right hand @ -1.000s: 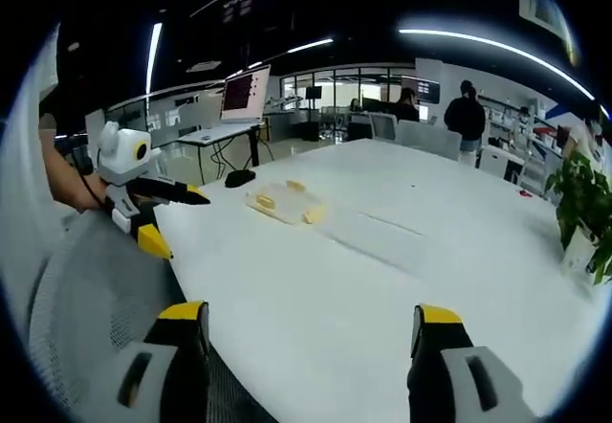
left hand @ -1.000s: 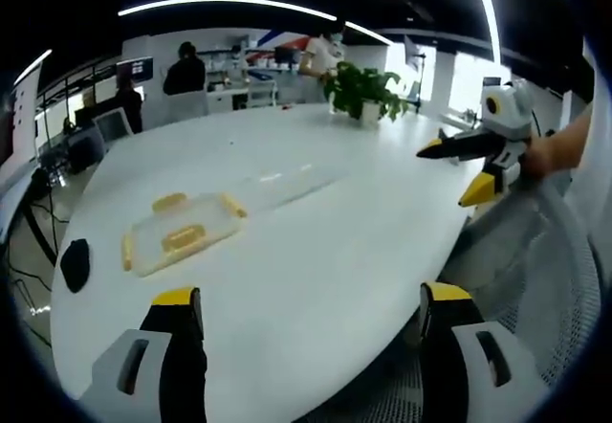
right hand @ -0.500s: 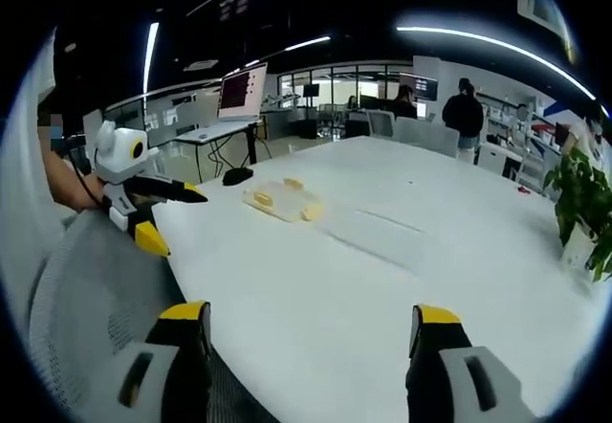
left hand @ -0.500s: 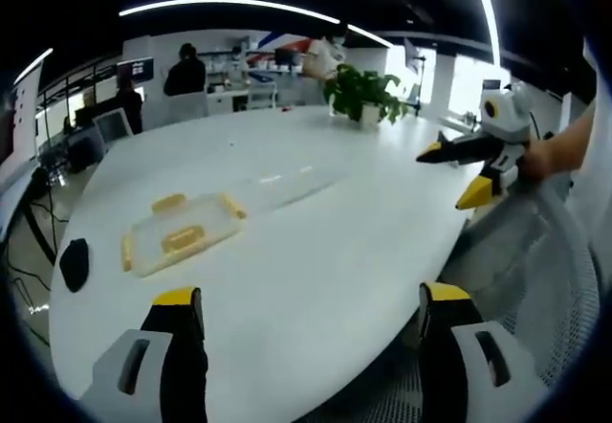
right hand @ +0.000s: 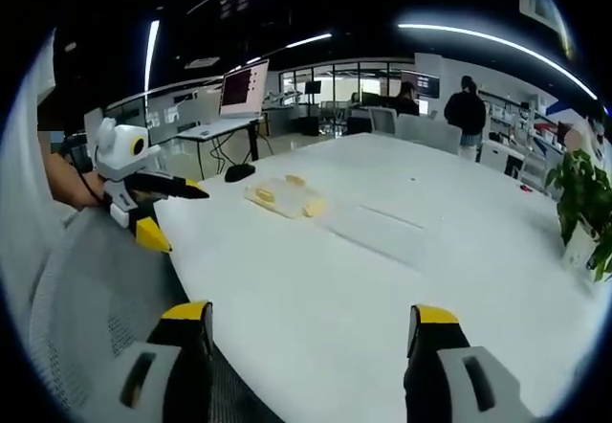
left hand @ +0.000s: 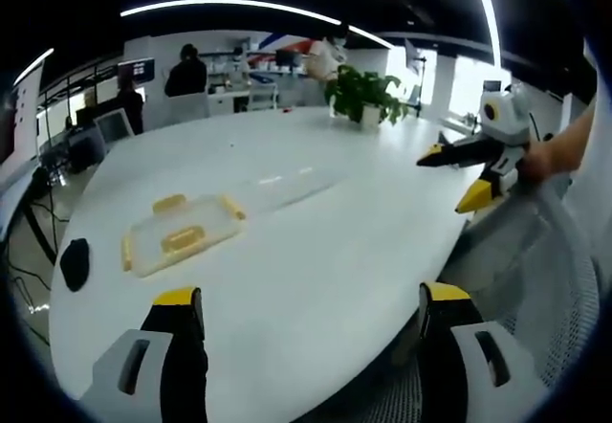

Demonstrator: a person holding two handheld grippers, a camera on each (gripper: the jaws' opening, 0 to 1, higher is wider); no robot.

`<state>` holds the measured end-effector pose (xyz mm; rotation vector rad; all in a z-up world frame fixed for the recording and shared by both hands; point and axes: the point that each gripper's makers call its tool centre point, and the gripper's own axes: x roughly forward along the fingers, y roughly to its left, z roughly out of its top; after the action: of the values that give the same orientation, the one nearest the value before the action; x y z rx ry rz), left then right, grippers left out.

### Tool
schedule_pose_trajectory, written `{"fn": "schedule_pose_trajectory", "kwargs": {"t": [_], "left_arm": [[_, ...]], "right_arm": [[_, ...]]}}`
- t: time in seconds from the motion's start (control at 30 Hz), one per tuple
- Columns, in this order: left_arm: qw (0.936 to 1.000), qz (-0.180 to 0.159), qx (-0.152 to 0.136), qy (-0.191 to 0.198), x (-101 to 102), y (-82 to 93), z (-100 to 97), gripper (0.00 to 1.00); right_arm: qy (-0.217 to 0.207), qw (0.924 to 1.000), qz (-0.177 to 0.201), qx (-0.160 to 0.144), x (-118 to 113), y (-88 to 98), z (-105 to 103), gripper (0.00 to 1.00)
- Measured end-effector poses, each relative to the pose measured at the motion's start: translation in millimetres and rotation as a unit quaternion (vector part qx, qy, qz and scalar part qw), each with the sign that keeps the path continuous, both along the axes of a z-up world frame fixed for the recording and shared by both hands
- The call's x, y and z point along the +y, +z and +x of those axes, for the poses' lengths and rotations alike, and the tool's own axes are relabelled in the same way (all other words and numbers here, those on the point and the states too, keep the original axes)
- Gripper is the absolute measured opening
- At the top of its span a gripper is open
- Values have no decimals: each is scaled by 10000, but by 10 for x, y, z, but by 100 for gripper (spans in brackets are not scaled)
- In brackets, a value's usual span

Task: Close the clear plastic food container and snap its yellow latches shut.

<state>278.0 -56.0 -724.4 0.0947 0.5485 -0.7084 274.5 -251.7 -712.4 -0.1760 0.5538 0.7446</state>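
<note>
1. Container [left hand: 182, 234]: a shallow clear plastic box with rounded corners and yellow latches [left hand: 232, 206] on its sides, lying flat on the smooth white oval table [left hand: 316, 251], left of centre in the left gripper view.
2. Left gripper [left hand: 306, 322]: yellow-tipped jaws spread wide, nothing between them, well short of the container.
3. Potted plant [left hand: 364, 92]: leafy green, at the table's far edge.
4. Right gripper [right hand: 306, 320]: jaws parted and bare above the near table edge, beside a grey mesh chair [right hand: 91, 299].
</note>
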Motion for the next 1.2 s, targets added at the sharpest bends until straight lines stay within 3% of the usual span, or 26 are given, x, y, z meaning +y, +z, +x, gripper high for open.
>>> {"fn": "schedule_pose_trajectory", "kwargs": {"t": [1.2], "left_arm": [[10000,-26,-1,-92,-33,15,-8,92]], "right_arm": [[138,9999,-83,23,40,-23,-20,84]]}}
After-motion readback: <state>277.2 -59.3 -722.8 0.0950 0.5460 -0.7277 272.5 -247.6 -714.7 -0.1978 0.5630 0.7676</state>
